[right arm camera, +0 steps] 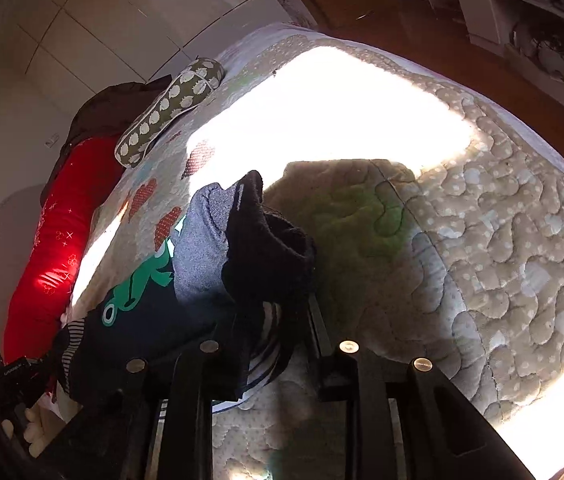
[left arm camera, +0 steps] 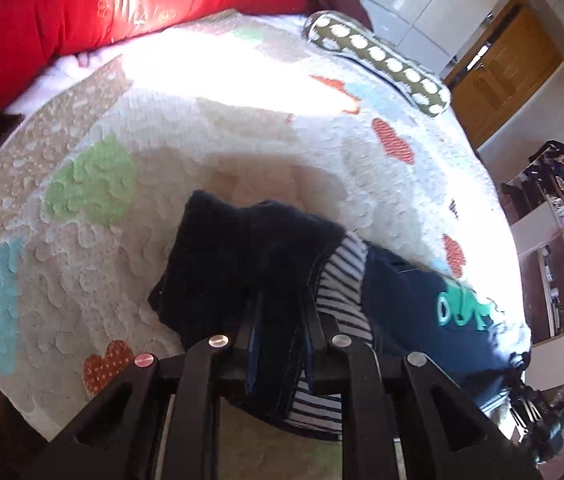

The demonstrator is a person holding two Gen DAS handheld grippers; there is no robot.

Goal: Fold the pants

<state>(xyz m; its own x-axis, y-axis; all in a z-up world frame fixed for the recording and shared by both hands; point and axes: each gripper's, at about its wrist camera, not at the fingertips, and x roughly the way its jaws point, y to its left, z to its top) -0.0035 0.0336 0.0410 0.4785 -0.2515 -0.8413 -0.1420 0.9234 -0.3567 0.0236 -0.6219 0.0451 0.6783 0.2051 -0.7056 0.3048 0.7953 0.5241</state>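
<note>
- On the quilted bedspread, far left: red bolster along the bed edge, spotted green cushion further along, both well clear of the work.
- Left gripper: fingers pressed together on a bunched edge of the pants; striped lining shows right at the pinch. Dark cuff end sticks up past the fingertips, lifted off the bedspread.
- Between the two grippers: rest of the pants drapes down to the bed, navy panel with a green frog print lying in hard sun.
- Right gripper: left finger is buried under dark fabric, right finger stands bare and apart from it. Looks like it's pinching the other cuff or waist end, but I can't tell for certain; the cloth hides the contact.
- Progress, my read: mid-fold. Both ends are picked up and the middle is still on the bed, so an end-to-end fold looks under way and not laid down yet. Left to do: bring the held edge over, set it down, flatten, maybe one more fold.
- Hard to make out: which end is waistband and which is leg hems; garment is bunched. Sunlit patch of the bedspread is blown out. Lower edge of the pants is cut off behind the gripper bodies. Shelving at far right is just clutter.
</note>
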